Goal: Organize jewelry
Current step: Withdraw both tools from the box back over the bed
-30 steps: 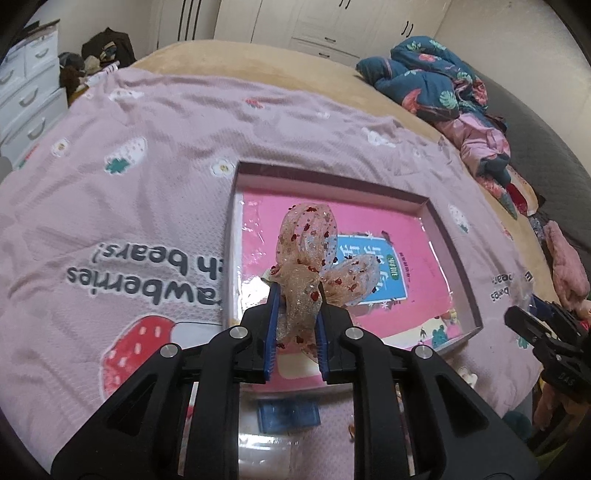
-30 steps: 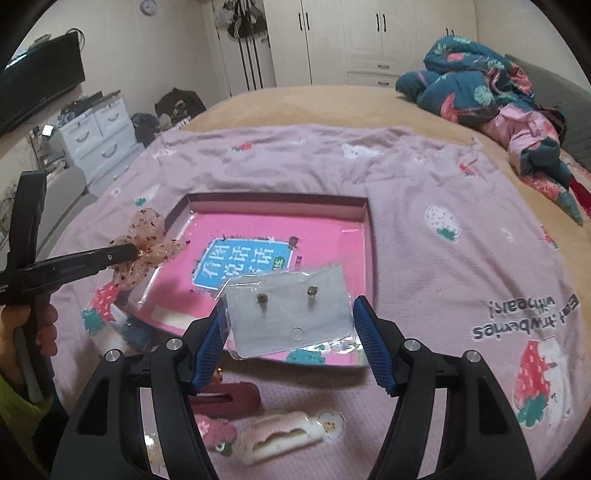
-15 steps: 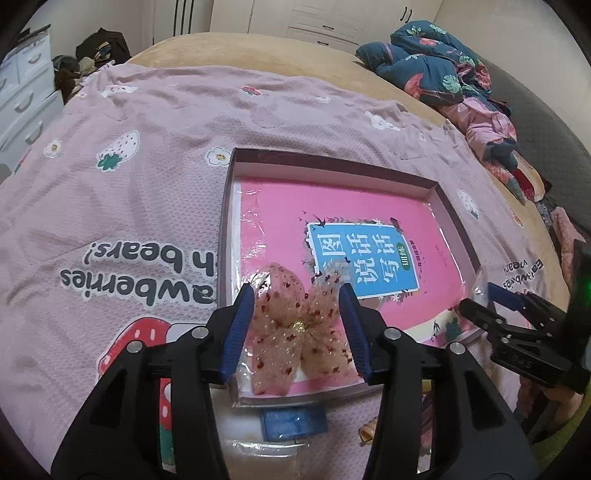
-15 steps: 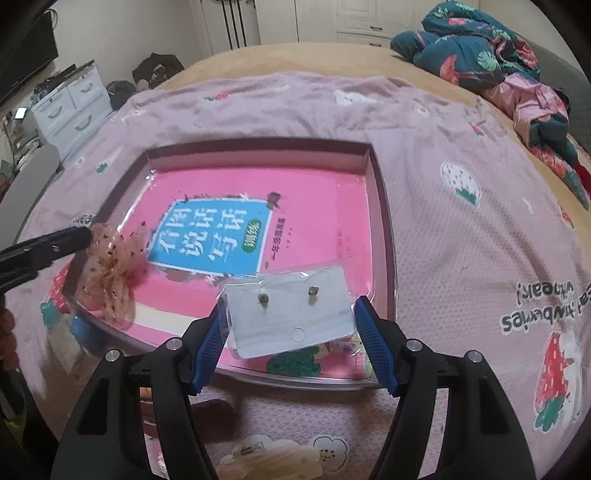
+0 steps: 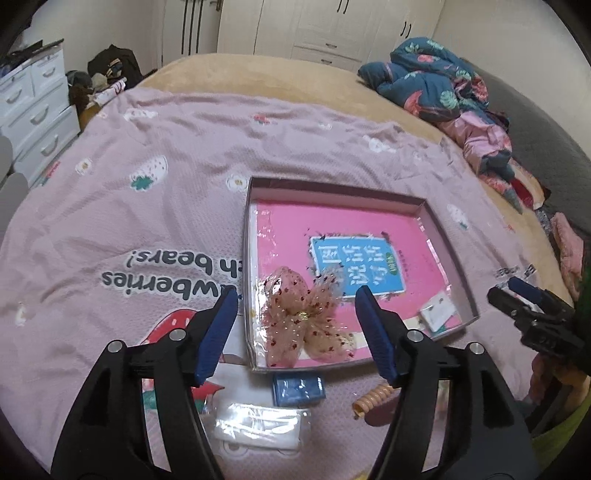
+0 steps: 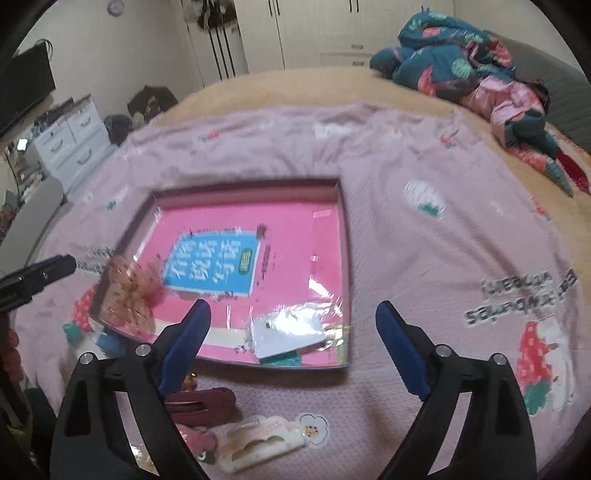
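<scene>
Nearest, on the pink blanket [image 5: 155, 206] before the box: a clear plastic bag [image 5: 258, 424], a small blue packet [image 5: 298, 388], an orange coil hair tie [image 5: 371, 400], a dark red hair clip [image 6: 201, 404] and a cream hair clip [image 6: 258, 441].

Left gripper [image 5: 297, 325]: released, jaws just having been opening, blue pads apart and clear of the bow [image 5: 304, 321] lying between them.

Right gripper [image 6: 293, 345]: released, jaws spread wide after opening, nothing pressed; the earring card [image 6: 290, 332] lay between them.

Shallow box [image 5: 448, 254]: bow in its near left corner, earring card in its near right corner, both on a pink book [image 5: 354, 236] with a blue label.

Farther: tan bedspread [image 5: 258, 77], heaped blue floral quilt [image 5: 432, 85], white drawers [image 5: 33, 110], wardrobe doors [image 5: 325, 29].
</scene>
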{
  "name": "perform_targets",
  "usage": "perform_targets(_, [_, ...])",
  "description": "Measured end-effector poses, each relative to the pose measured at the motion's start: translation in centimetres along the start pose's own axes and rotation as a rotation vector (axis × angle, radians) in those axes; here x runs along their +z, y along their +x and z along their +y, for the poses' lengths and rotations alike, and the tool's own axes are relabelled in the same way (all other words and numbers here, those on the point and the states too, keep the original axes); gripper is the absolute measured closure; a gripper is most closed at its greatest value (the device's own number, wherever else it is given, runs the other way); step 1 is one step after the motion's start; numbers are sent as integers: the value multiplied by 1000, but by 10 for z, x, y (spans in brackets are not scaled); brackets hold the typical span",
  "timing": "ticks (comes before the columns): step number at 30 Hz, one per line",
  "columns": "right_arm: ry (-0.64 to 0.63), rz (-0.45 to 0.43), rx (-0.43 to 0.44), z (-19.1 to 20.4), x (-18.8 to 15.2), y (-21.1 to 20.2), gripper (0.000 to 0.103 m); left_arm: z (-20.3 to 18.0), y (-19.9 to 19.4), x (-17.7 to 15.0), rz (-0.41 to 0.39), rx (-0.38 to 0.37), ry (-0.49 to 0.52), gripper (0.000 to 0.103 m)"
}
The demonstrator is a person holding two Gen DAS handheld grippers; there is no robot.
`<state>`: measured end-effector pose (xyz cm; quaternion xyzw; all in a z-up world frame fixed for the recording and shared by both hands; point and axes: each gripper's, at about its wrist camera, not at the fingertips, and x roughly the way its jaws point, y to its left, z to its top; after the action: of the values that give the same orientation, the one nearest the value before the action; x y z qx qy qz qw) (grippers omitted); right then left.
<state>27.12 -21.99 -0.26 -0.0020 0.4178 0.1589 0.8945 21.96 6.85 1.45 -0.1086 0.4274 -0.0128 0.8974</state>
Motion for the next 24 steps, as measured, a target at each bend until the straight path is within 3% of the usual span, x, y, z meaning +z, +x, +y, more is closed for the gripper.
perform_targets(14, [-57, -210, 23, 19, 11, -105, 7, -18, -86, 4, -157, -28, 18, 16])
perform_targets(24, [-101, -285, 59, 39, -3, -152, 6, -21, -137, -11, -238, -43, 31, 11])
